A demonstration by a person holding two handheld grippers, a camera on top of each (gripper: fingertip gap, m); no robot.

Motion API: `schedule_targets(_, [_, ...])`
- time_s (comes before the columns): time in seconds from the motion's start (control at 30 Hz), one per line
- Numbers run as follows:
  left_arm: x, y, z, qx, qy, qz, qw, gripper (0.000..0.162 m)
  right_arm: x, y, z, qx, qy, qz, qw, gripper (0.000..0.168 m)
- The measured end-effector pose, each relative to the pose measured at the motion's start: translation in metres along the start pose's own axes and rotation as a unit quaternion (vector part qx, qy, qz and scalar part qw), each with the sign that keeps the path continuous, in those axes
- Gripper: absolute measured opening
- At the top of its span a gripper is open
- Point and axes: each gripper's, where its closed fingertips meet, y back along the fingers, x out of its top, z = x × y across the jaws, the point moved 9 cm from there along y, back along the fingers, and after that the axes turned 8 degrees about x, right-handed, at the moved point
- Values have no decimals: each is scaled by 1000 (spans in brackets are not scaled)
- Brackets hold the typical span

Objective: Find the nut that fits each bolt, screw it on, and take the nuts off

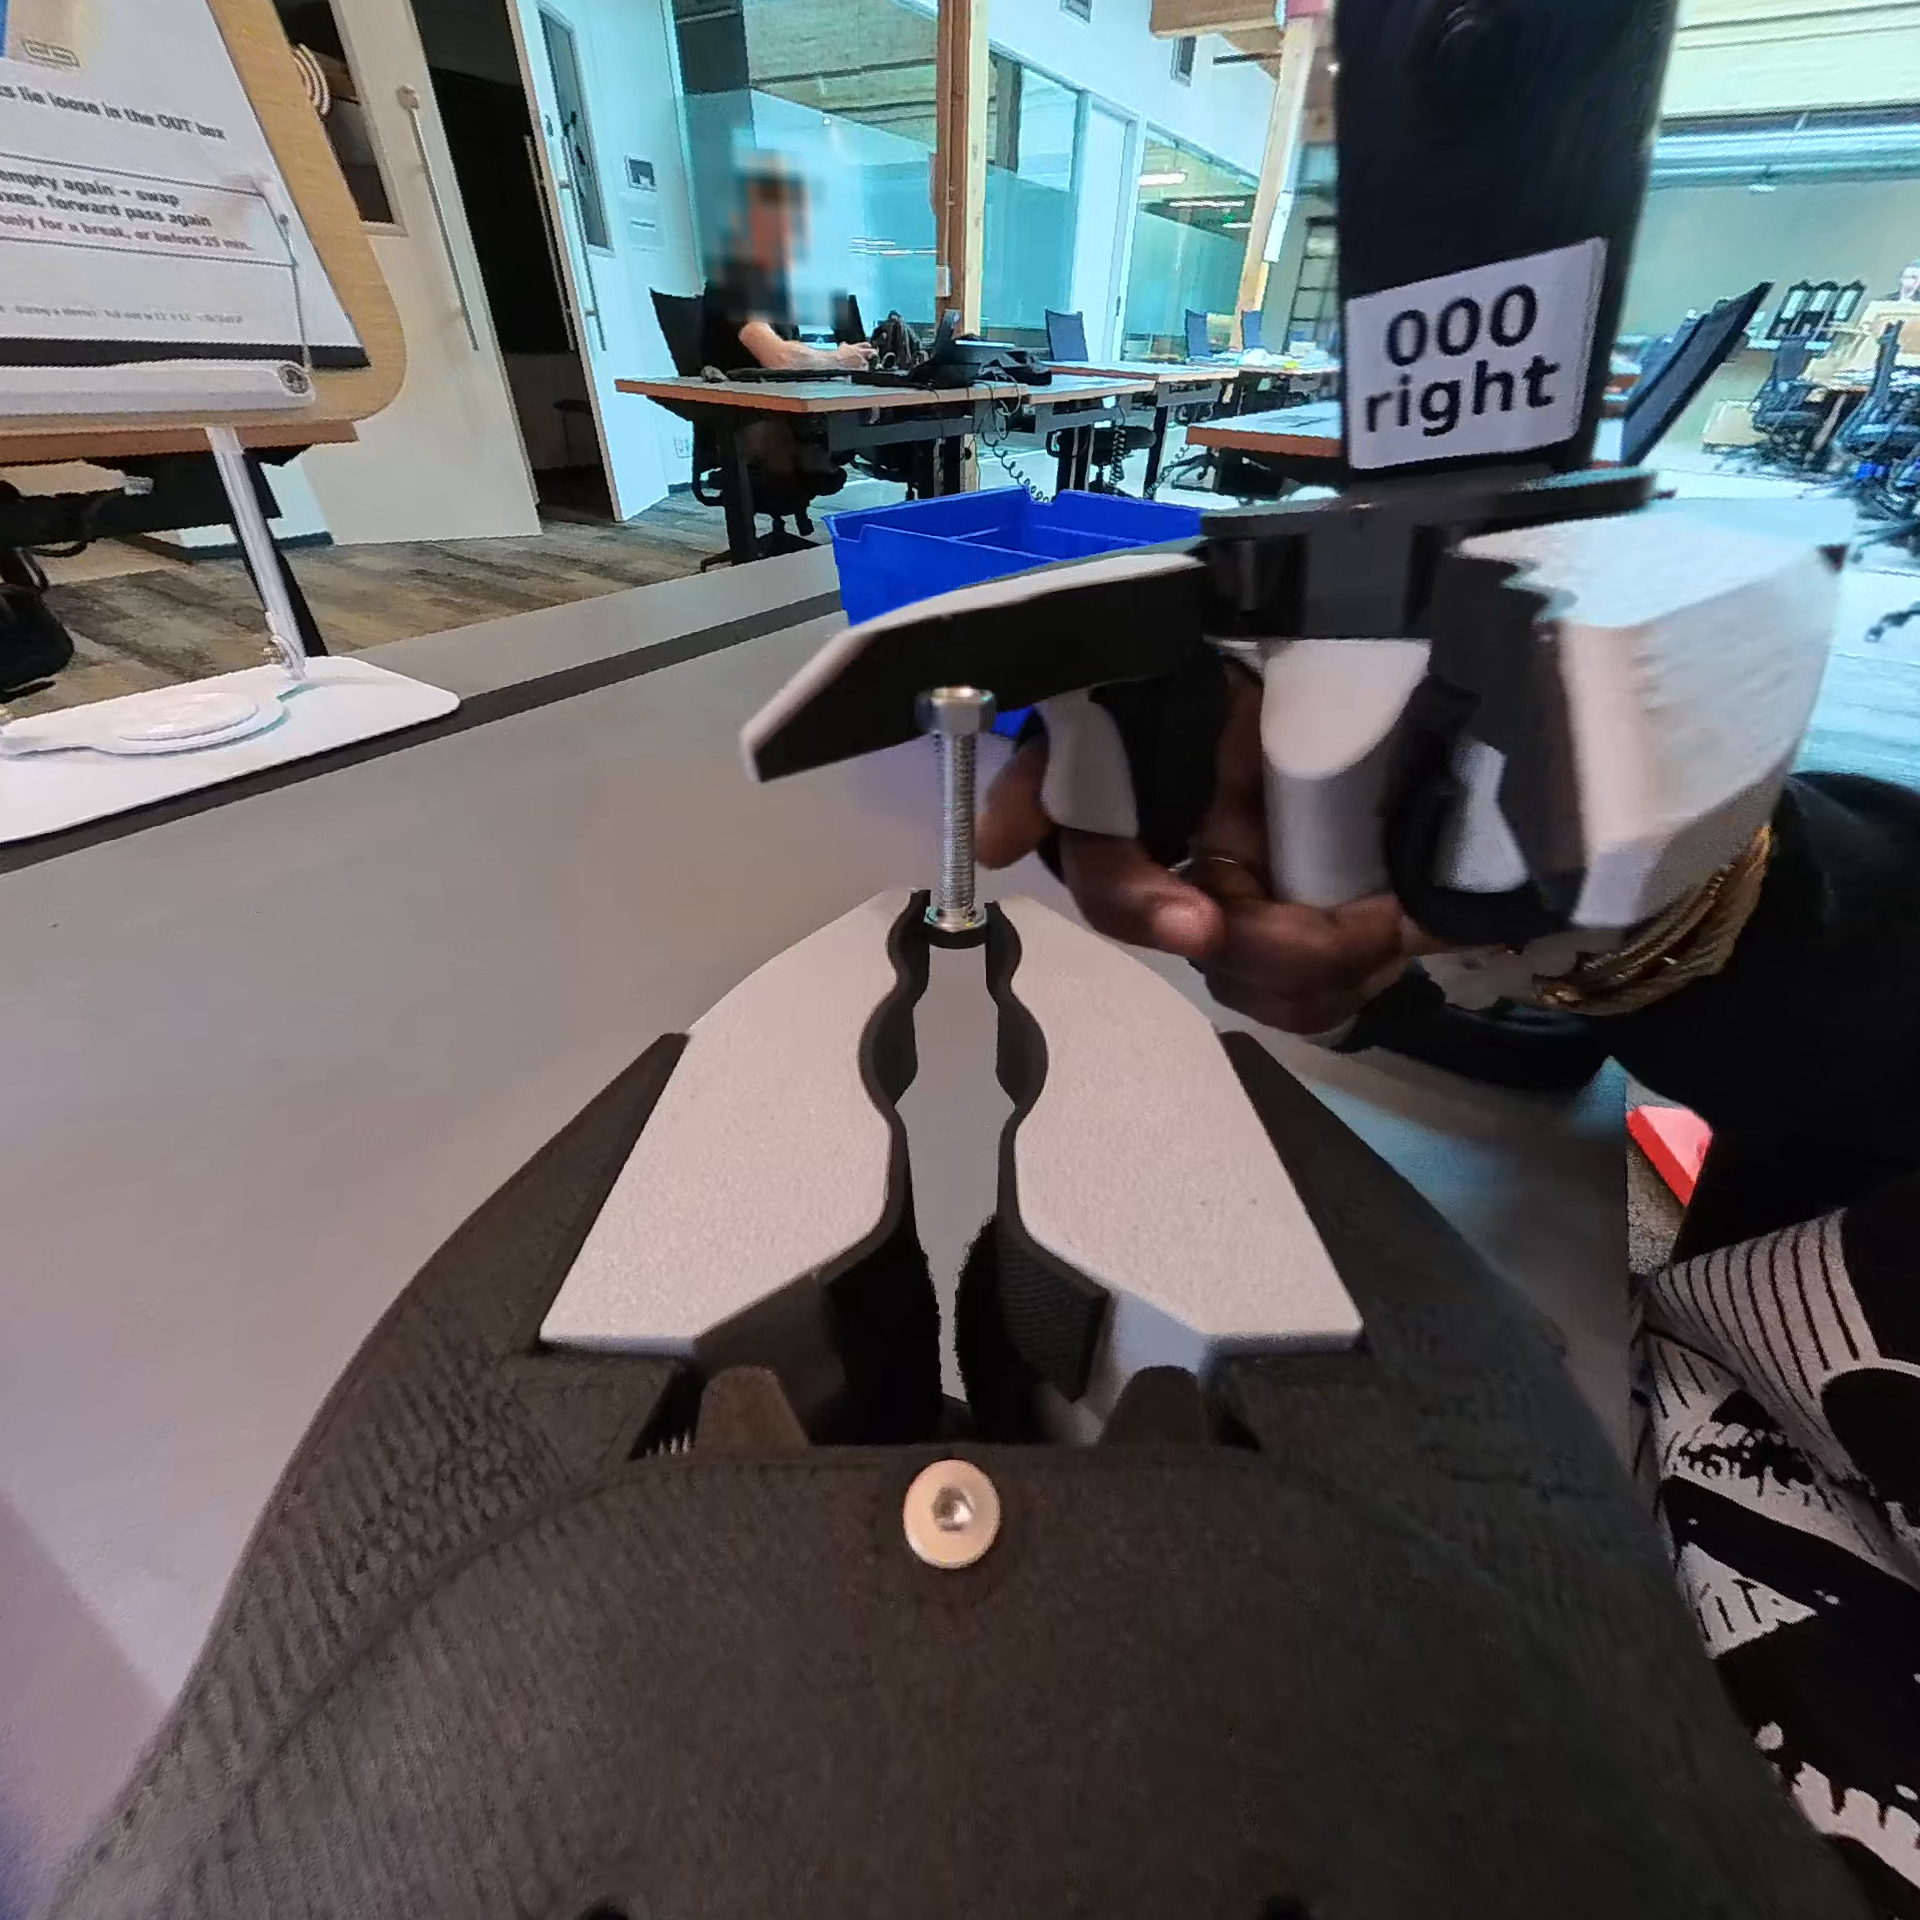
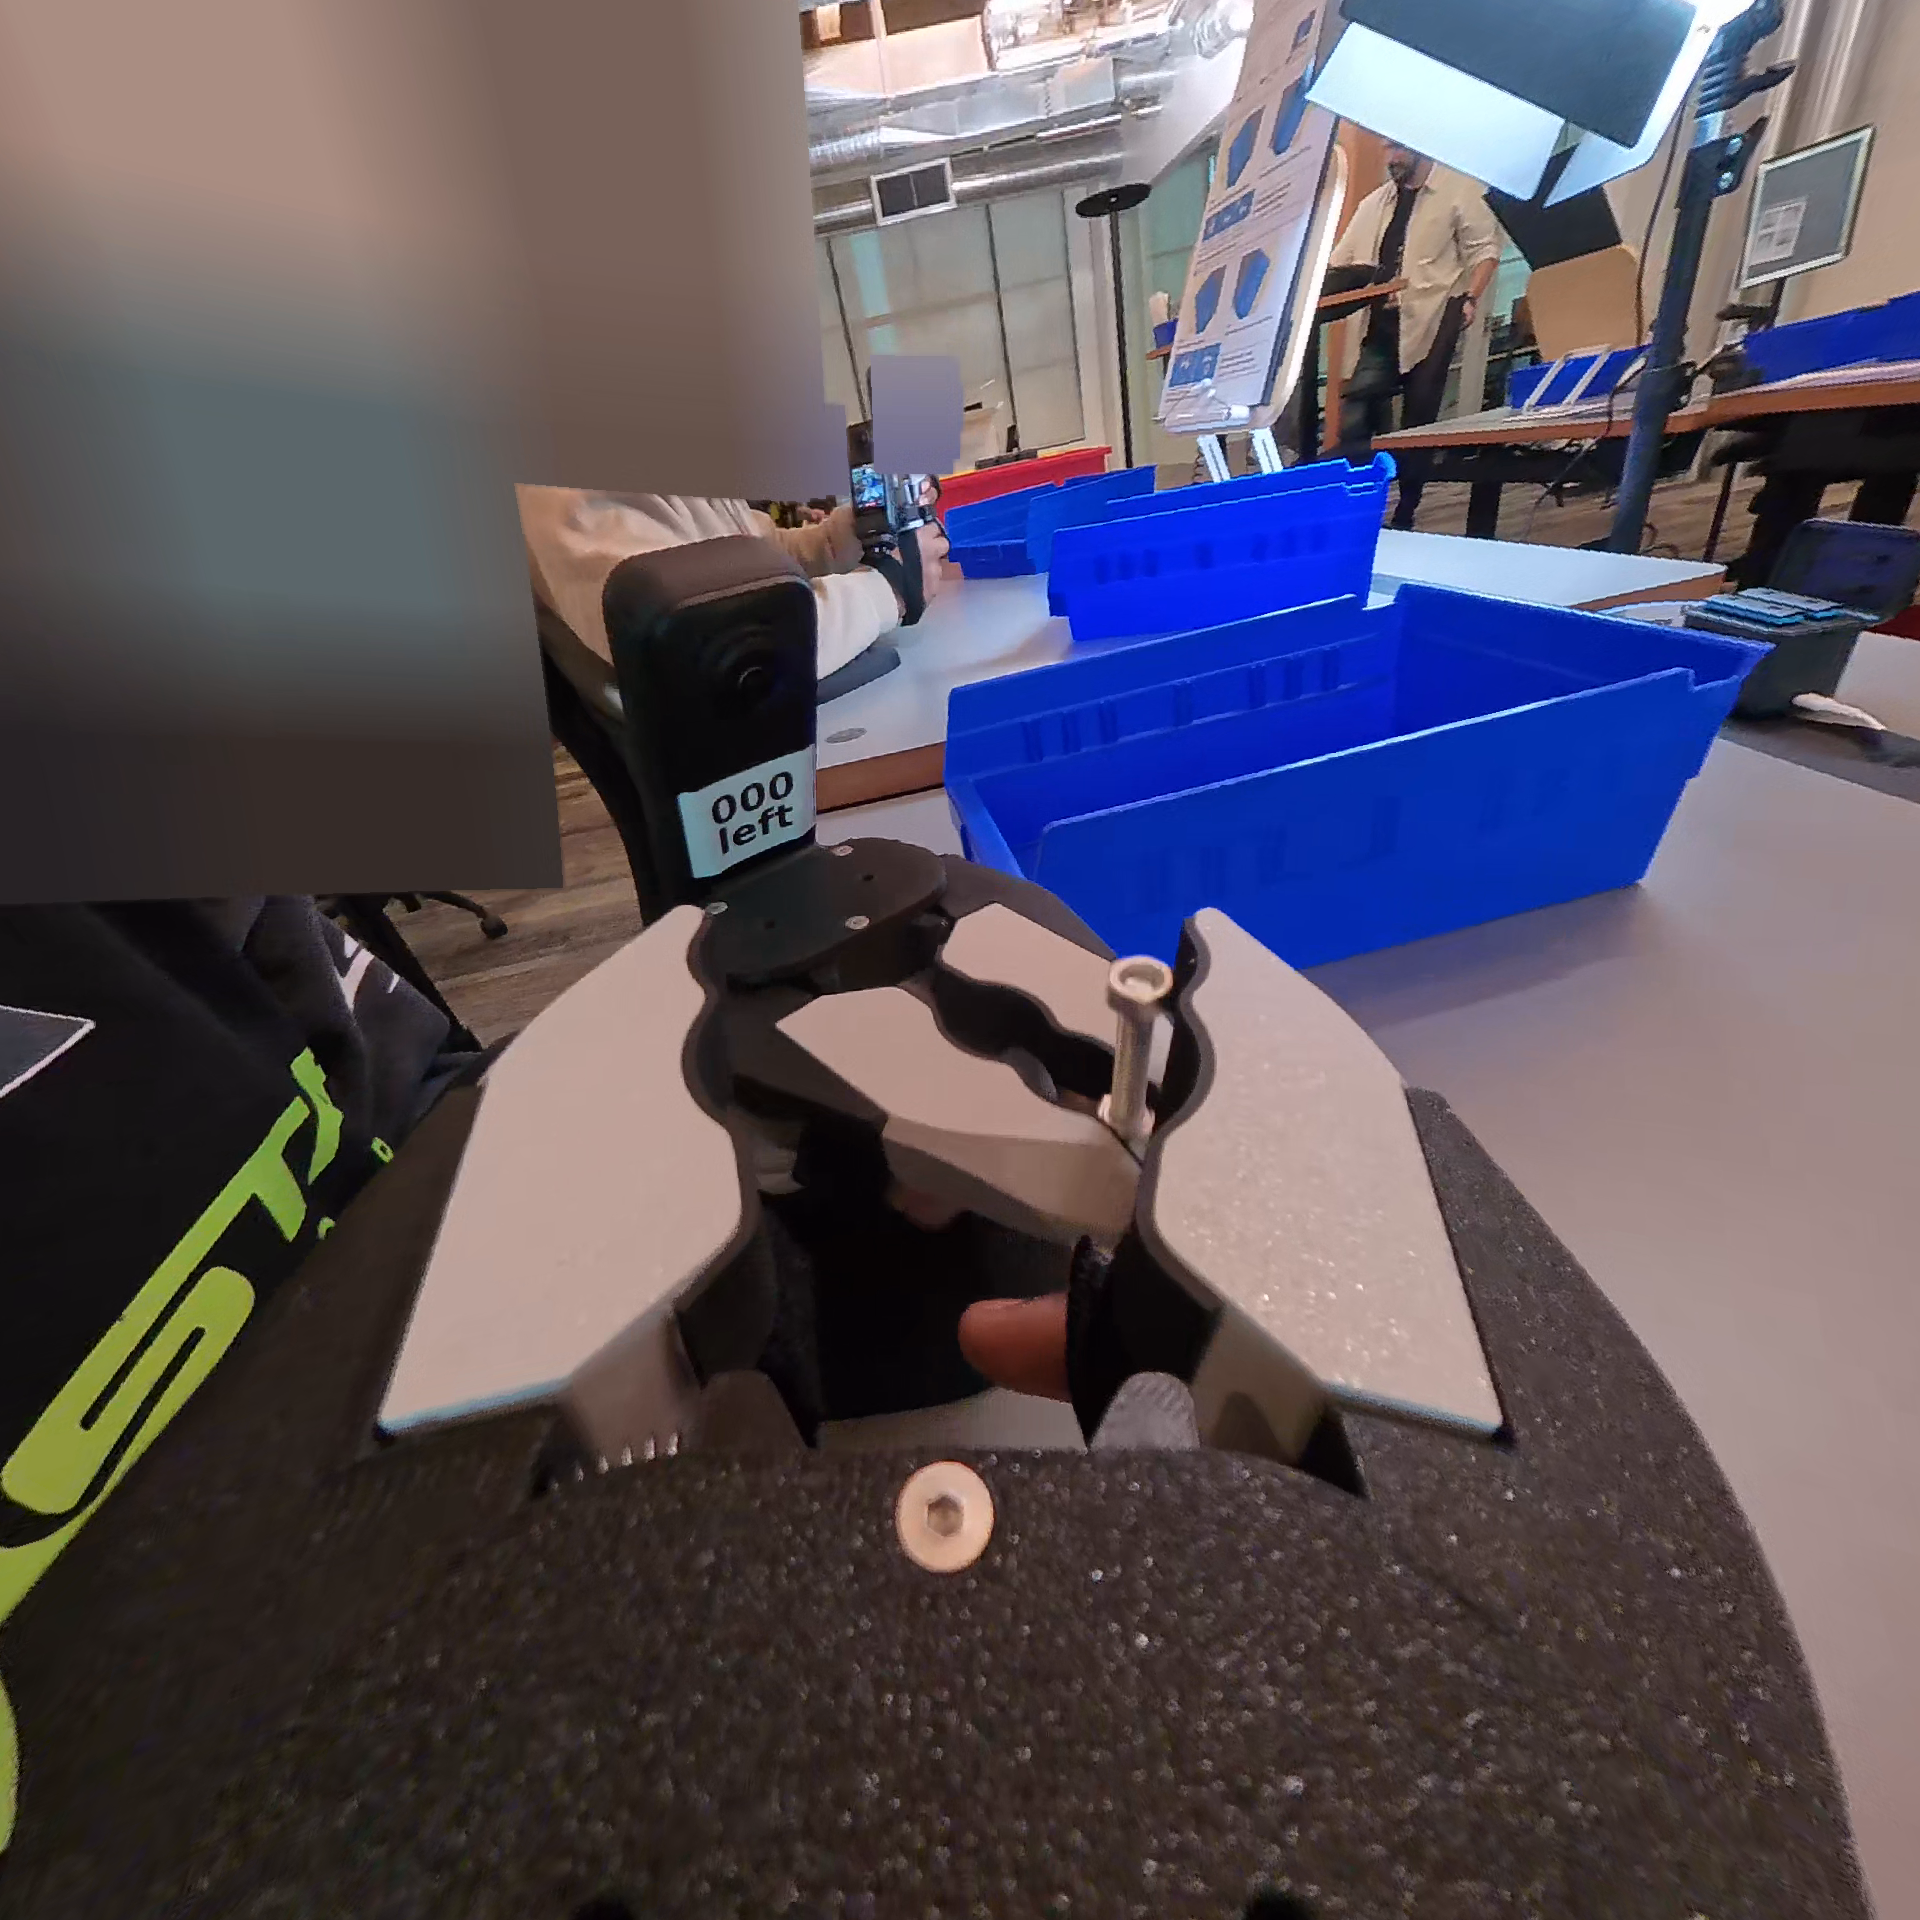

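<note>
A silver bolt (image 1: 956, 805) stands upright with its head up, its lower end in a small silver nut (image 1: 954, 916). My left gripper (image 1: 953, 935) is shut on the nut at its fingertips, just above the grey table (image 1: 416, 987). My right gripper (image 1: 831, 707) comes in from the right at the height of the bolt head. In the right wrist view my right gripper (image 2: 940, 920) is wide open. The left gripper (image 2: 1122, 1143) and the bolt (image 2: 1127, 1049) sit between its fingers, with the bolt close beside the right finger (image 2: 1299, 1164).
A blue divided bin (image 2: 1351, 831) stands on the table just beyond the grippers, also in the left wrist view (image 1: 997, 551). More blue bins (image 2: 1195, 551) lie farther back. A sign on a white stand (image 1: 208, 707) is at far left. A red piece (image 1: 1668, 1143) lies at right.
</note>
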Motion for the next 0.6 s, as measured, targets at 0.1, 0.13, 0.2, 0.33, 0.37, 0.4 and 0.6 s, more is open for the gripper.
schedule_targets(0.1, [0,2,-3,12,15,9,1000,10,-1,12,-5,-15,-2,9,1000,77])
schedule_targets(0.13, [1,3,-5,13,21,13,1000,10,-2,17,-8,-15,-4,15,1000,68])
schedule_targets(0.2, [1,3,-6,11,28,17,999,10,-3,25,-10,-10,-3,30,1000,50])
schedule_targets(0.33, [1,3,-3,3,14,14,1000,10,-1,19,0,-35,-3,51,998,73])
schedule_targets(0.37, [1,3,-2,2,8,13,1000,10,-1,14,3,-36,2,45,998,78])
schedule_targets(0.4, [0,2,0,-1,3,10,1000,10,-2,8,5,-35,8,37,999,84])
schedule_targets(0.6, [-1,0,1,0,-4,0,1000,10,-4,-9,4,-12,14,-11,1000,77])
